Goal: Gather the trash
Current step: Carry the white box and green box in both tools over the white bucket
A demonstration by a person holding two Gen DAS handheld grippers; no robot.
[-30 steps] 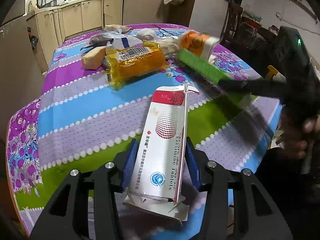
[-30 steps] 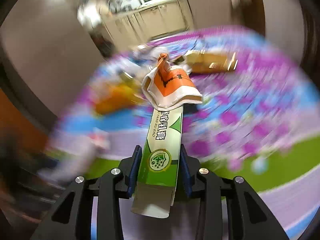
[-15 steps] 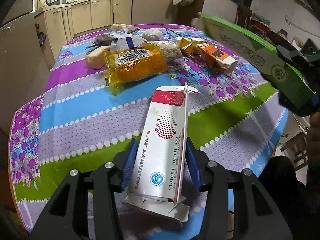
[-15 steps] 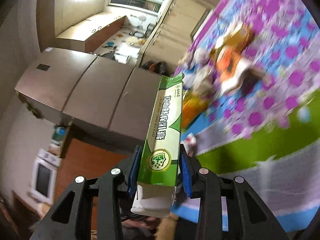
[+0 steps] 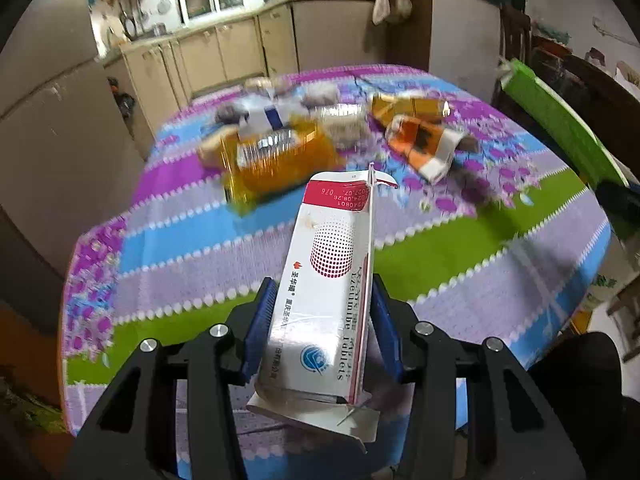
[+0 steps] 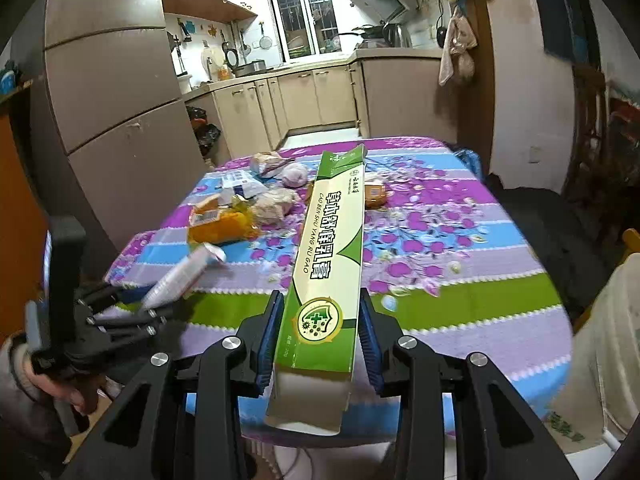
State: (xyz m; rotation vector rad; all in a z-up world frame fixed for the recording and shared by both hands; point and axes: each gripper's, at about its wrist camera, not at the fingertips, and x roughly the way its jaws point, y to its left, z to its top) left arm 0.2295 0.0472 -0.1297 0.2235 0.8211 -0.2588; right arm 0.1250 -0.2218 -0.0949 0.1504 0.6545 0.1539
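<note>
Our left tongs (image 5: 320, 320) clamp the red-and-white tablet box (image 5: 326, 280), and our right tongs (image 6: 320, 332) clamp the long green box (image 6: 332, 256). Ahead of both, more trash (image 6: 224, 220) lies on the striped tablecloth (image 6: 460, 304).

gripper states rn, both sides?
Left gripper: shut on the red-and-white tablet box.
Right gripper: shut on the long green-and-cream carton.
</note>
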